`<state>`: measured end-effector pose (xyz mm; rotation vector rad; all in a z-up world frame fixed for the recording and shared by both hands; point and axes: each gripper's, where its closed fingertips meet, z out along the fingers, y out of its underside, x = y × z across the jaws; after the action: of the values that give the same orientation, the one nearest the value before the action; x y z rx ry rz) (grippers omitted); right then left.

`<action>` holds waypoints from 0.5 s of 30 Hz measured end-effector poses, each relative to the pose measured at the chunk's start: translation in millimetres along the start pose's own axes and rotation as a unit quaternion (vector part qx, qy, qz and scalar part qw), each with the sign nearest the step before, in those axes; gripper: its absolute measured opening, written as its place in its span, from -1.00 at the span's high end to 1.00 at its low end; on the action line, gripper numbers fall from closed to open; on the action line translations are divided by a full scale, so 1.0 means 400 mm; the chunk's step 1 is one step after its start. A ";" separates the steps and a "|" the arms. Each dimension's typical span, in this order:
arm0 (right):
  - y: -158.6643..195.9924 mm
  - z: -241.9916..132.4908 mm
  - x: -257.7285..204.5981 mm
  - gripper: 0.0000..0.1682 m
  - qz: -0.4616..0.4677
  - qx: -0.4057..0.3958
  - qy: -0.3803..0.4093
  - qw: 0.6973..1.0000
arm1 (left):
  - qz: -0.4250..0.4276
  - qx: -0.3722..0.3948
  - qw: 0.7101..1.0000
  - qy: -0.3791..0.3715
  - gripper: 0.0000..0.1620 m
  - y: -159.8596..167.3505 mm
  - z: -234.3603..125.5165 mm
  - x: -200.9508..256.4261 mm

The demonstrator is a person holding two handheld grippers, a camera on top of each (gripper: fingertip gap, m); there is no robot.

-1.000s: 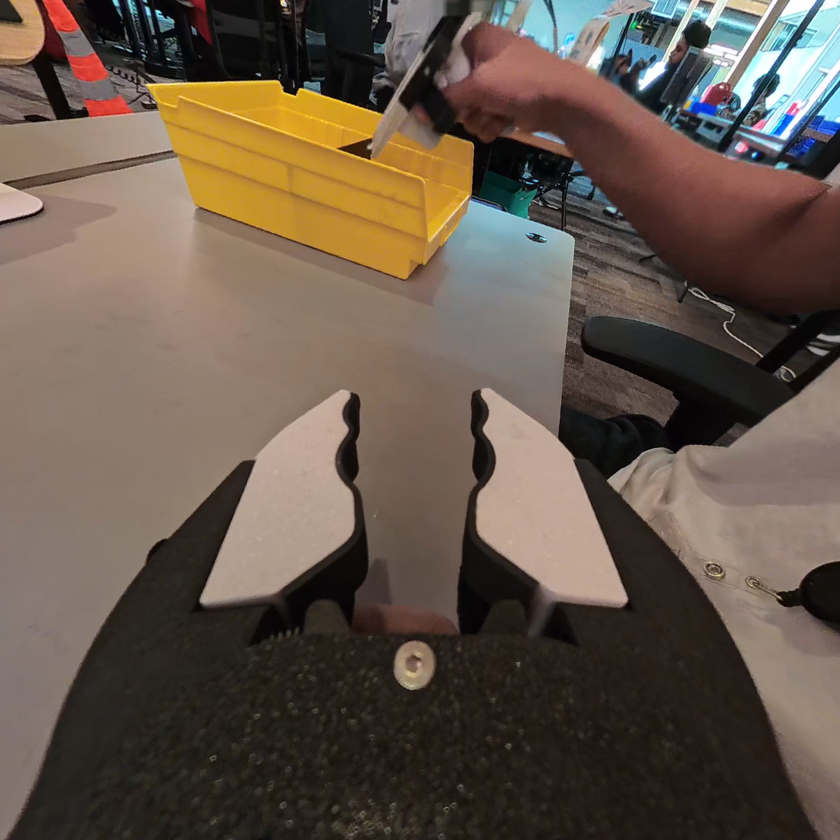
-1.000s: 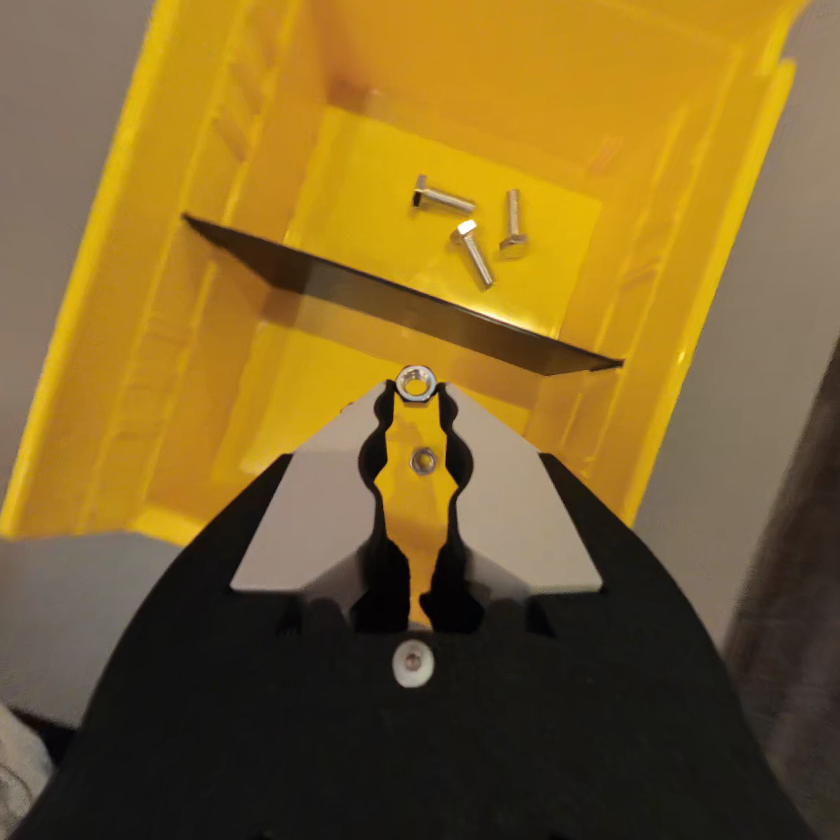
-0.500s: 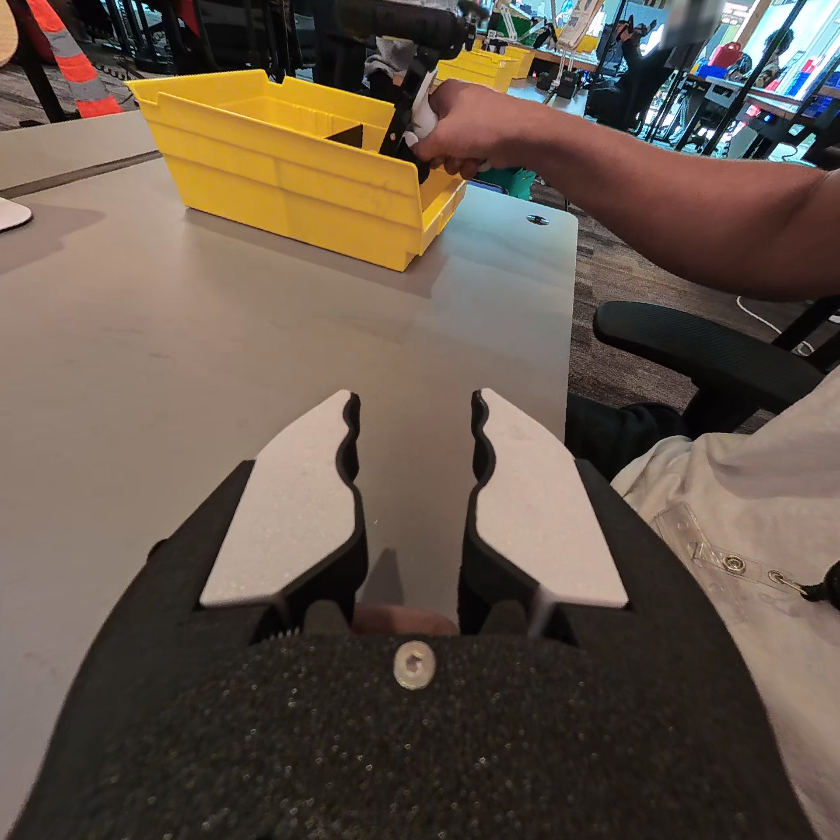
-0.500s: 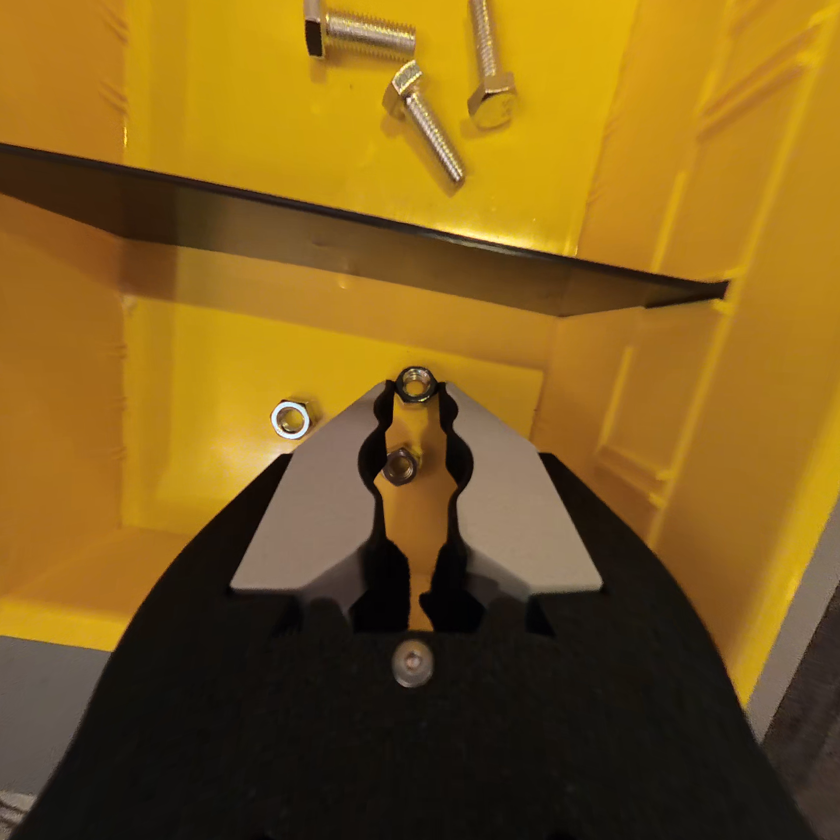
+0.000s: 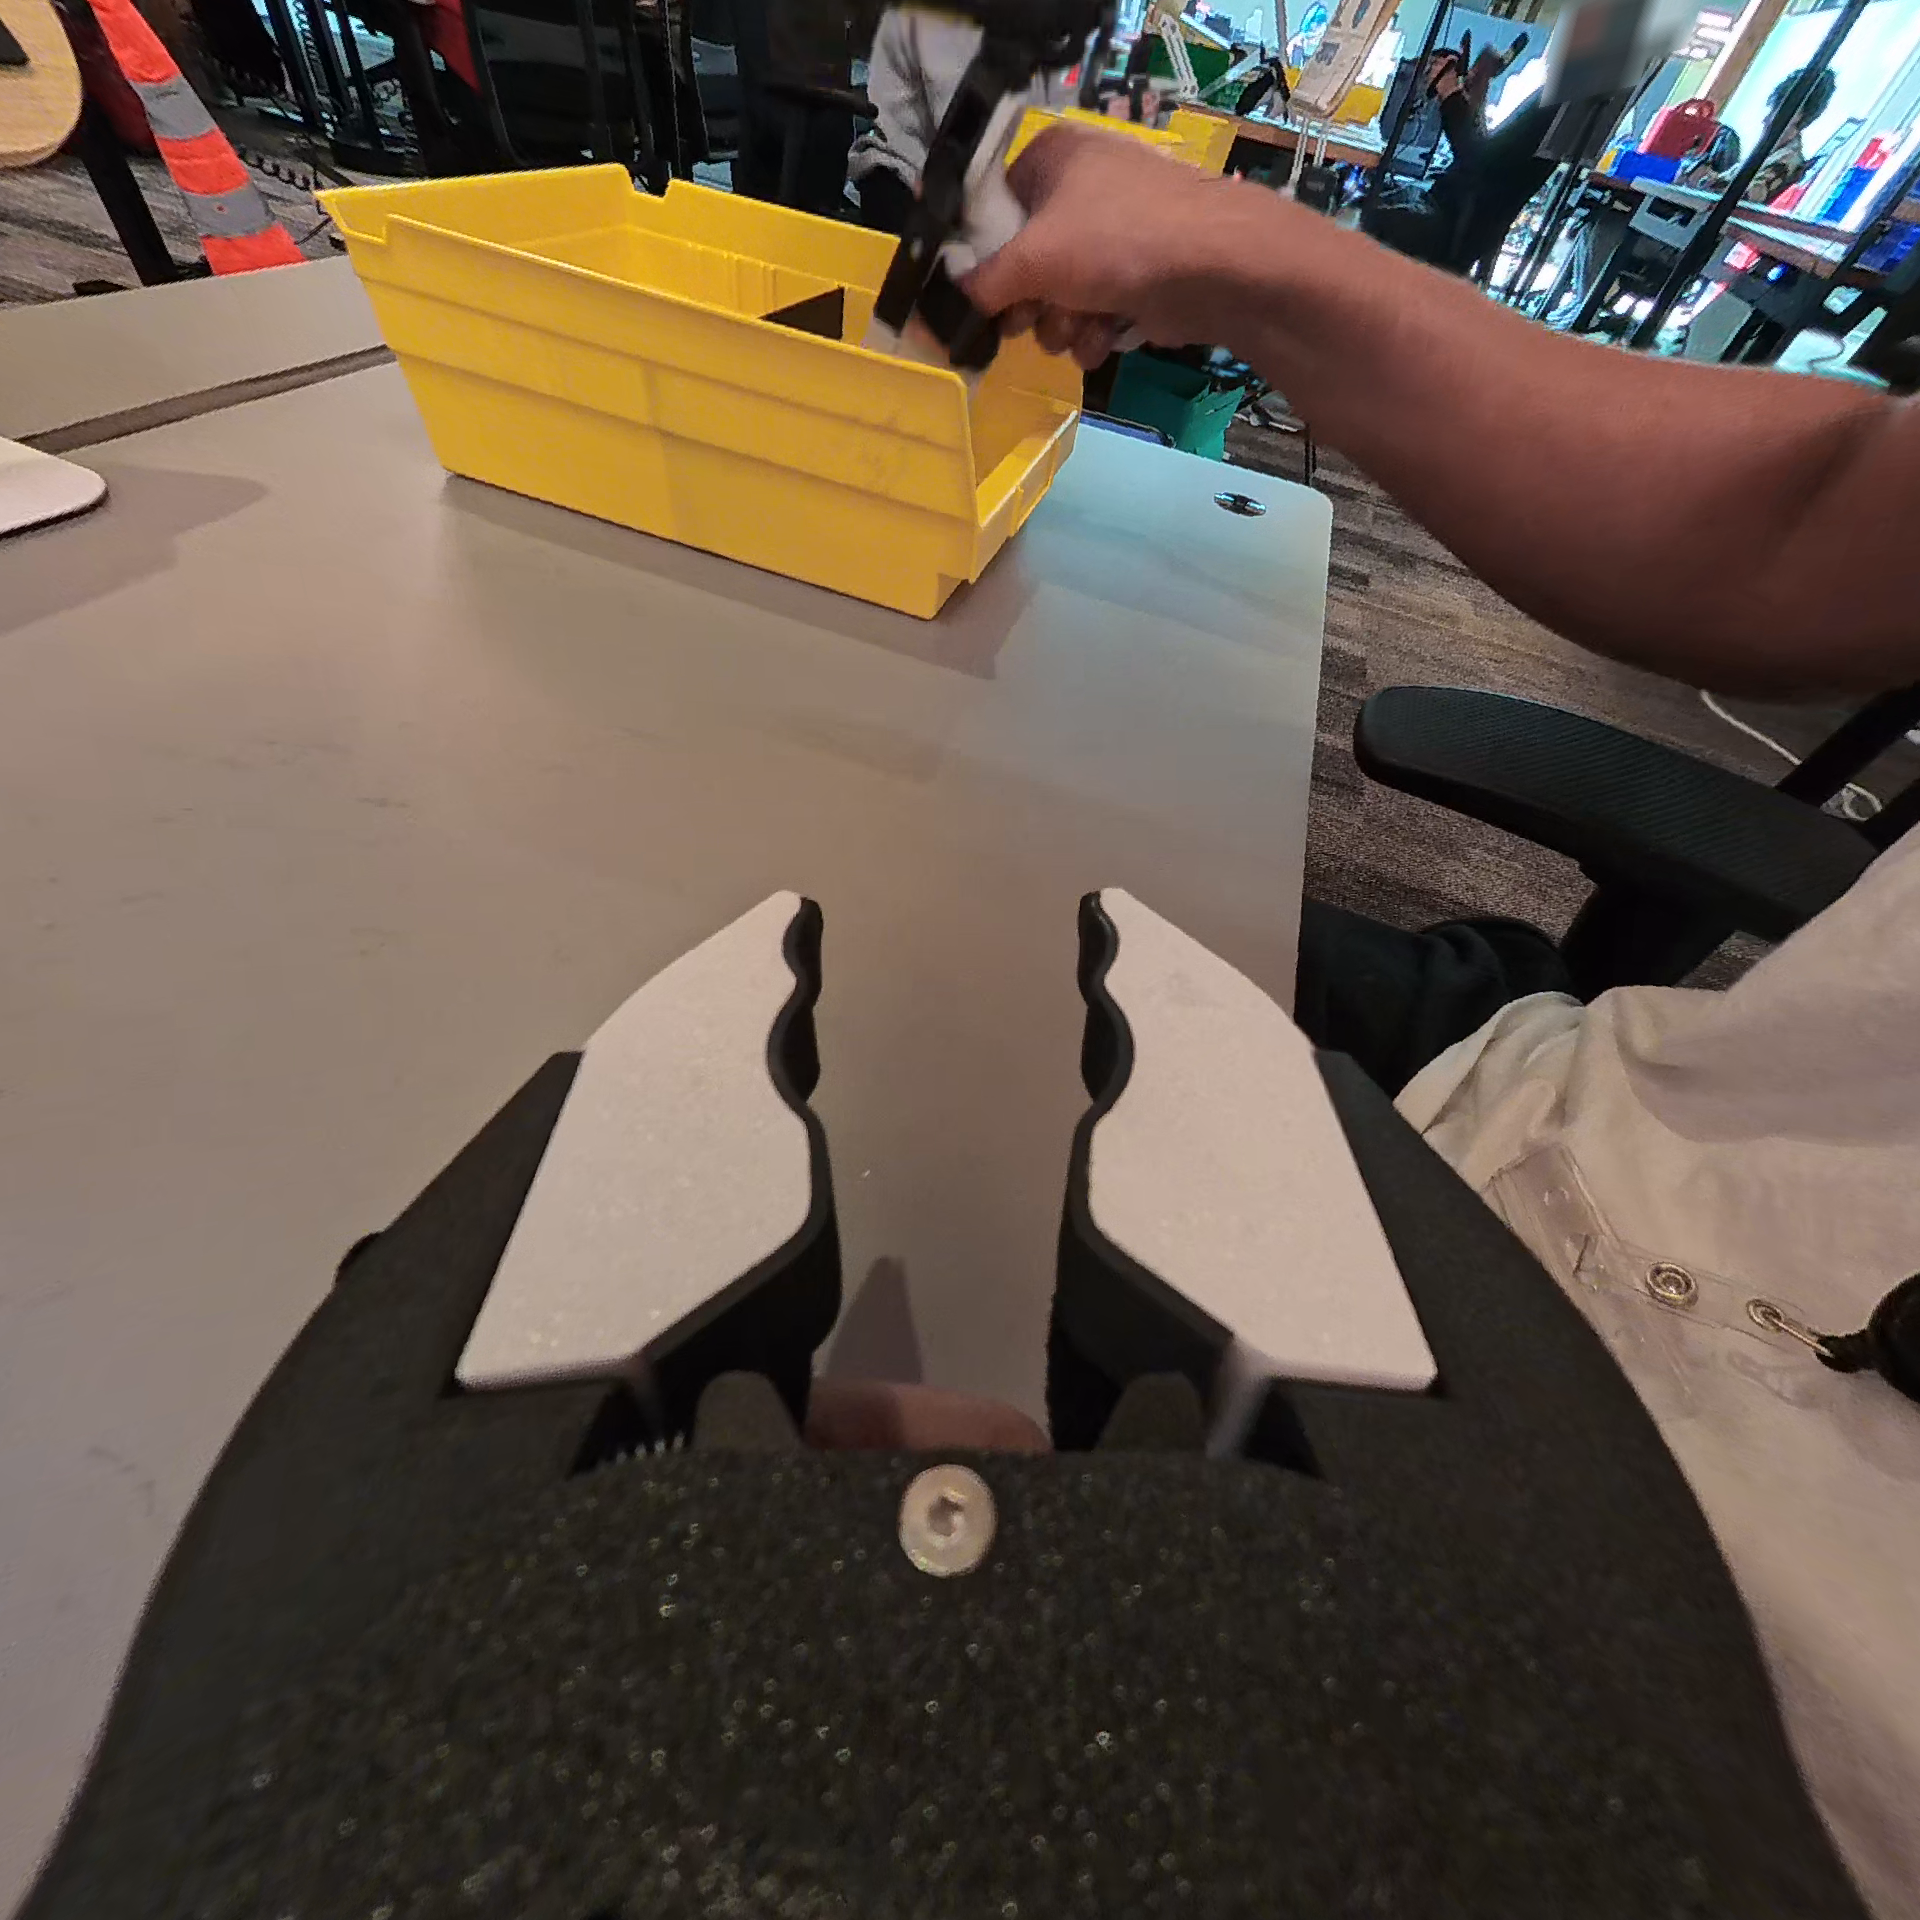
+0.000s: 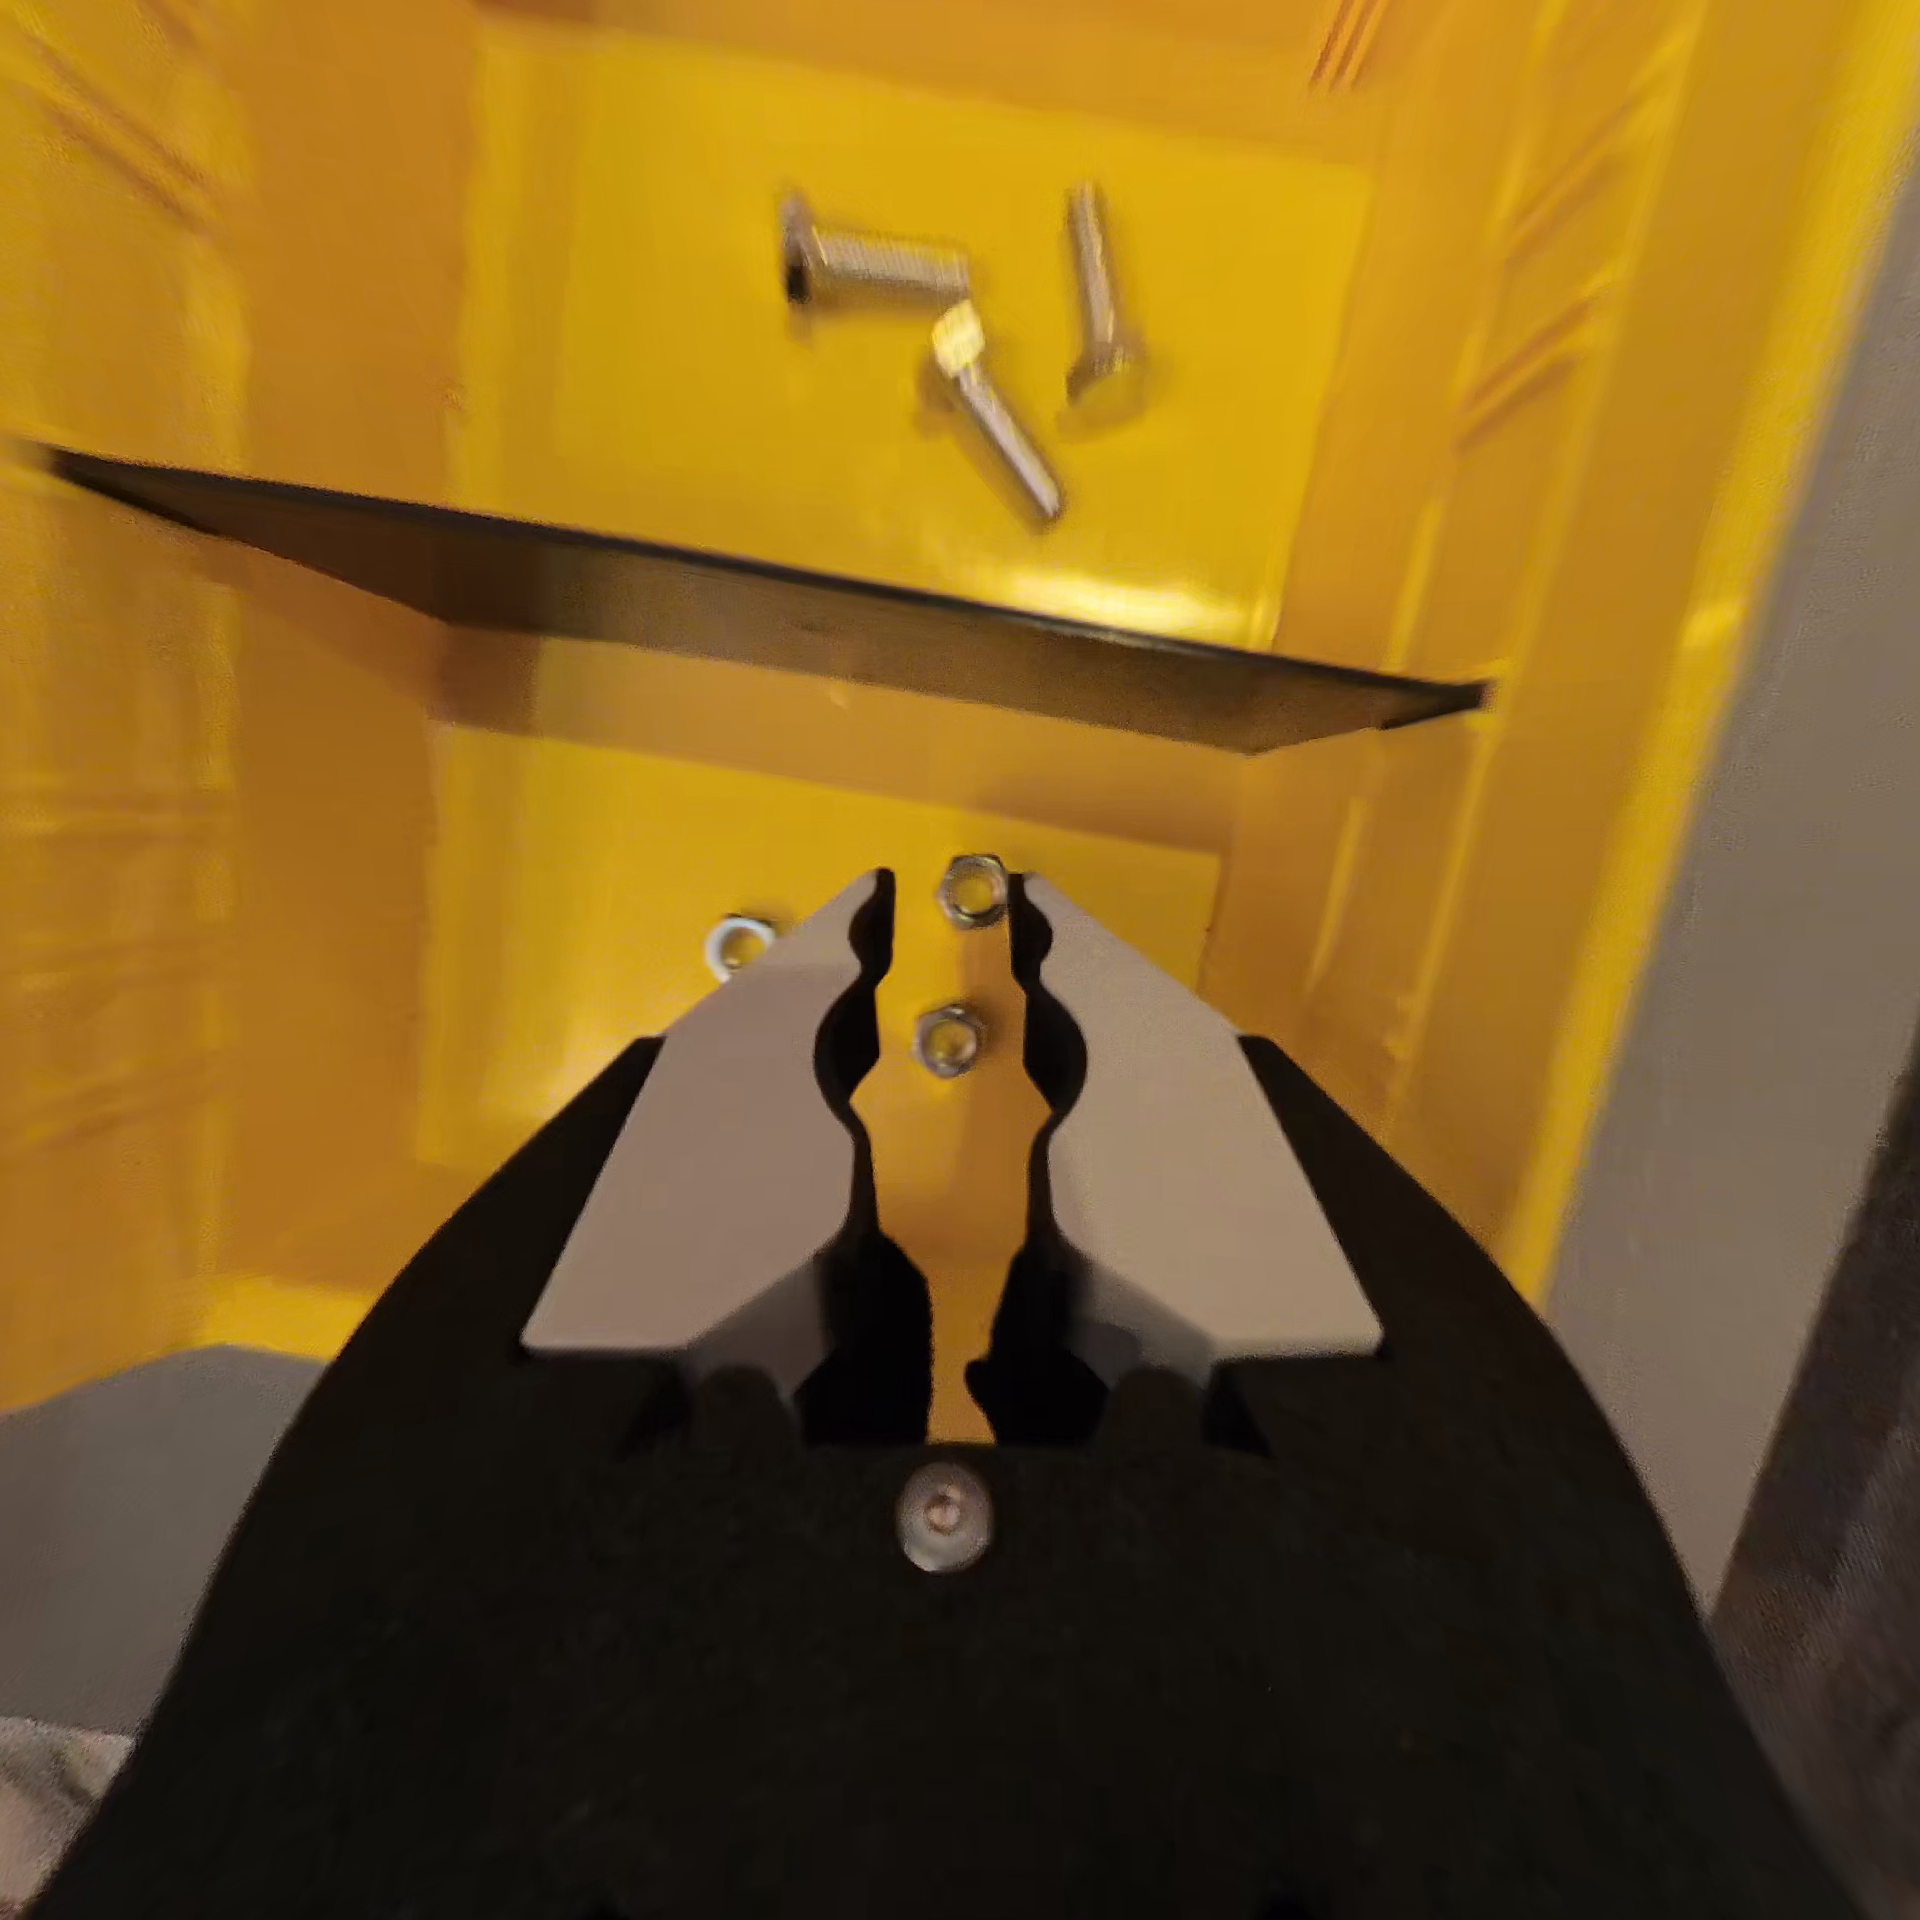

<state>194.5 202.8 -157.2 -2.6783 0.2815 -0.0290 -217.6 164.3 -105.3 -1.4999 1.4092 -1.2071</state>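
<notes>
A yellow bin [image 5: 675, 416] stands at the far side of the grey table [image 5: 312, 779]. In the right wrist view a black divider [image 6: 779, 623] splits the bin [image 6: 312, 312]. Three bolts [image 6: 883, 260] lie in the far compartment. Three nuts lie in the near one: one [image 6: 971, 891] just off my right fingertip, one [image 6: 945, 1039] seen between the fingers, one [image 6: 738, 940] to the left. My right gripper [image 6: 951, 904] is open above them and holds nothing; it also shows in the left wrist view [image 5: 925, 281], dipping into the bin. My left gripper [image 5: 951, 914] is open and empty over the table.
The table's right edge [image 5: 1314, 727] runs close to my left gripper. A black chair armrest [image 5: 1610, 790] stands beyond it. A white object [image 5: 42, 488] lies at the table's far left. An orange cone [image 5: 197, 156] stands behind.
My right gripper's jaws have parted and the nut they held at the tips now lies free in the near compartment. The right gripper has drawn back from the bin floor. The left gripper stays open.
</notes>
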 end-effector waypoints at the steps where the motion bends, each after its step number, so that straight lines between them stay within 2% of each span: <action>1: -0.029 -0.056 -0.019 0.74 -0.001 0.049 0.009 0.999 | 0.000 -0.001 1.000 -0.004 0.42 0.001 -0.001 -0.004; 3: -0.080 -0.182 -0.111 0.74 -0.013 0.159 -0.014 0.987 | -0.002 -0.003 1.000 -0.010 0.41 0.004 -0.005 -0.013; 4: -0.094 -0.237 -0.191 0.73 -0.031 0.212 -0.053 0.975 | -0.003 -0.005 1.000 -0.012 0.41 0.006 -0.008 -0.016; 7: -0.057 -0.332 -0.499 0.71 -0.109 0.326 -0.226 0.912 | 0.011 -0.008 1.000 -0.018 0.39 0.001 -0.020 -0.025; 9: 0.023 -0.318 -0.671 0.71 -0.146 0.350 -0.312 0.871 | 0.027 0.001 0.999 -0.024 0.37 -0.023 -0.037 -0.033; 11: 0.097 -0.262 -0.783 0.72 -0.160 0.347 -0.362 0.850 | 0.038 0.031 0.999 -0.019 0.35 -0.070 -0.068 -0.040; 13: 0.140 -0.204 -0.839 0.71 -0.149 0.318 -0.393 0.850 | 0.051 0.040 0.997 -0.036 0.36 -0.114 -0.118 -0.076; 15: 0.162 -0.204 -0.873 0.66 -0.133 0.280 -0.457 0.834 | 0.065 0.017 0.995 -0.069 0.39 -0.143 -0.179 -0.143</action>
<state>-165.2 181.5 -103.1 -1.8474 -0.3585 0.9083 -266.5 234.1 -38.8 -1.4178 1.3652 -1.0219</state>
